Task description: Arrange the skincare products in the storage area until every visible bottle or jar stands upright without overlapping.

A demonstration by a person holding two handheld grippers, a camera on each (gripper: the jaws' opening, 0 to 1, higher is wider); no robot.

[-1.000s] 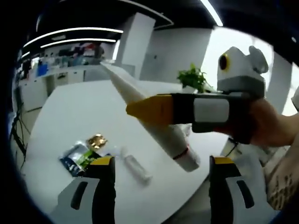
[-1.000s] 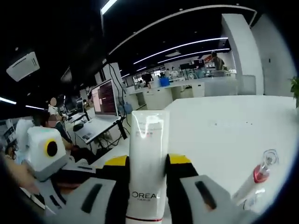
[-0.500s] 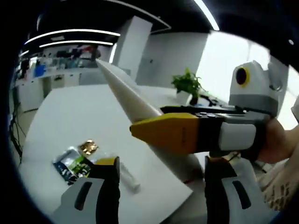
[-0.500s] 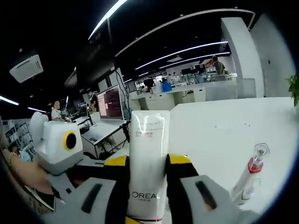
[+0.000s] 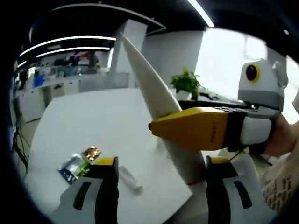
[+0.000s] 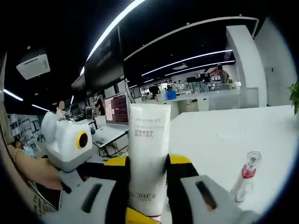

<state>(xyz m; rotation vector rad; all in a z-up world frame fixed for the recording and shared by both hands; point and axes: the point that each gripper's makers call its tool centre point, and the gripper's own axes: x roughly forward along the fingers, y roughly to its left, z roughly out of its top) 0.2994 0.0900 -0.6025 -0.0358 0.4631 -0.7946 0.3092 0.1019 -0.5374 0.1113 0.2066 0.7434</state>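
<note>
My right gripper (image 6: pixel 147 172) is clamped on the white L'Oreal tube (image 6: pixel 148 158), held up off the white desk (image 6: pixel 224 135) with its crimped end pointing away from me. In the left gripper view the same tube (image 5: pixel 161 116) slants across, above the desk's near edge. My left gripper (image 5: pixel 159 179) hangs with its jaws apart, holding nothing. A clear red-collared bottle (image 6: pixel 245 179) stands upright on the desk. A small white tube (image 5: pixel 131 179) lies flat near the edge, beside some sachets (image 5: pixel 79 163).
</note>
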